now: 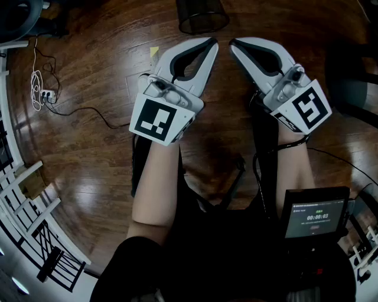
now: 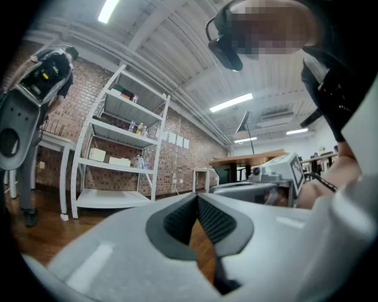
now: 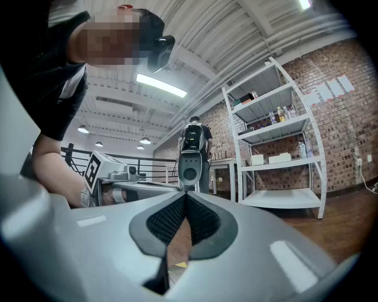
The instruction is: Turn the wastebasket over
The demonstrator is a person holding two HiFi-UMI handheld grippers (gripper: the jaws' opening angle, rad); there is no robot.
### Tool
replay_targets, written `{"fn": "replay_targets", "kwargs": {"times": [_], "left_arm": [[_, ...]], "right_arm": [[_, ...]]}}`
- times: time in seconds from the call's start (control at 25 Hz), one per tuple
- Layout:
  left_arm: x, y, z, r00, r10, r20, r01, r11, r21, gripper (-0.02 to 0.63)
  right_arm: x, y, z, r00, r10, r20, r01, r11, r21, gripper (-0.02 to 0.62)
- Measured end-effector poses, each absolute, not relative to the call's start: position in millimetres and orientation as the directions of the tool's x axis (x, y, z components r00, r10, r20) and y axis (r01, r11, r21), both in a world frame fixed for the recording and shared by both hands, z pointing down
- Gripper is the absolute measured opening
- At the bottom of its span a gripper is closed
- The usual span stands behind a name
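"So, how are the grippers set?"

"Both are closed and empty. The left gripper point(image 1: 211, 42) has its ribbed pads point(image 2: 184, 219) pressed tip to tip with nothing between them. The right gripper point(image 1: 233, 42) looks the same in its own view. Both are held level and aimed at the wastebasket point(image 1: 202, 16)."

"Is either one touching it?"

"No. Both tips are near the wastebasket on the person's side, but apart from it."

"And which way up is it?"

"It's black mesh, standing on the wooden floor point(image 1: 88, 153). The top edge of the head view cuts it off, so I can't say for certain which end is up."

"Anything else around it?"

"A yellow slip point(image 1: 155, 52) lies on the floor near the wastebasket, to its left. A power strip point(image 1: 47, 94) with a white cable point(image 1: 36, 81) sits well to the left of it."

"How far along is the task, then?"

"I'd say it hasn't really begun, since nothing is gripped. A gripper has yet to open, reach the wastebasket and take hold of its wall or rim. After that comes the whole turn-over."
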State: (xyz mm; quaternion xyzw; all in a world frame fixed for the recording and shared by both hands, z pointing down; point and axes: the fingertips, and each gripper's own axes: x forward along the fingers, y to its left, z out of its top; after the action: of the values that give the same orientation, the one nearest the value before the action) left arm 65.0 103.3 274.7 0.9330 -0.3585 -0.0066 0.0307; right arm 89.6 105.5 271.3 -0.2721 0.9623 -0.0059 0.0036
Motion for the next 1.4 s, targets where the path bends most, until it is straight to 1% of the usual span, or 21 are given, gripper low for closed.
{"fn": "replay_targets", "kwargs": {"times": [0.2, 0.36, 0.48, 0.64, 0.8, 1.04, 1.4], "left_arm": [[61.0, 85.6, 262.8, 0.746, -0.666, 0.009, -0.665, -0.745, 0.052, 0.002], [57.7, 68.6, 258.8, 0.75, -0.661, 0.014, -0.661, -0.748, 0.058, 0.002], [57.4, 54.9, 251.4, 0.749, -0.662, -0.009, -0.66, -0.748, 0.071, 0.002], [48.2, 36.4, 254.0, 0.759, -0.651, 0.012, -0.651, -0.757, 0.058, 0.002], [41.1, 8.6, 239.5, 0.754, -0.657, -0.02, -0.654, -0.752, 0.083, 0.002], [37.3, -17.7, 240.1, 0.758, -0.651, -0.027, -0.648, -0.758, 0.073, 0.002], [26.9, -52.2, 245.4, 0.763, -0.647, -0.01, -0.645, -0.761, 0.071, 0.002]], "right_arm": [[83.5, 91.0, 263.6, -0.86, -0.51, 0.014, -0.51, 0.86, 0.012, 0.009], [83.3, 70.6, 262.3, -0.853, -0.521, 0.03, -0.521, 0.854, 0.021, 0.009], [82.9, 55.3, 266.5, -0.843, -0.536, 0.042, -0.535, 0.844, 0.02, 0.009], [77.7, 34.5, 265.0, -0.837, -0.544, 0.058, -0.543, 0.839, 0.037, 0.009], [70.0, 9.1, 259.1, -0.837, -0.542, 0.075, -0.539, 0.841, 0.056, 0.009], [71.5, -19.4, 270.1, -0.824, -0.559, 0.091, -0.557, 0.829, 0.051, 0.009], [55.8, -56.0, 273.0, -0.827, -0.552, 0.103, -0.55, 0.833, 0.05, 0.009]]}}
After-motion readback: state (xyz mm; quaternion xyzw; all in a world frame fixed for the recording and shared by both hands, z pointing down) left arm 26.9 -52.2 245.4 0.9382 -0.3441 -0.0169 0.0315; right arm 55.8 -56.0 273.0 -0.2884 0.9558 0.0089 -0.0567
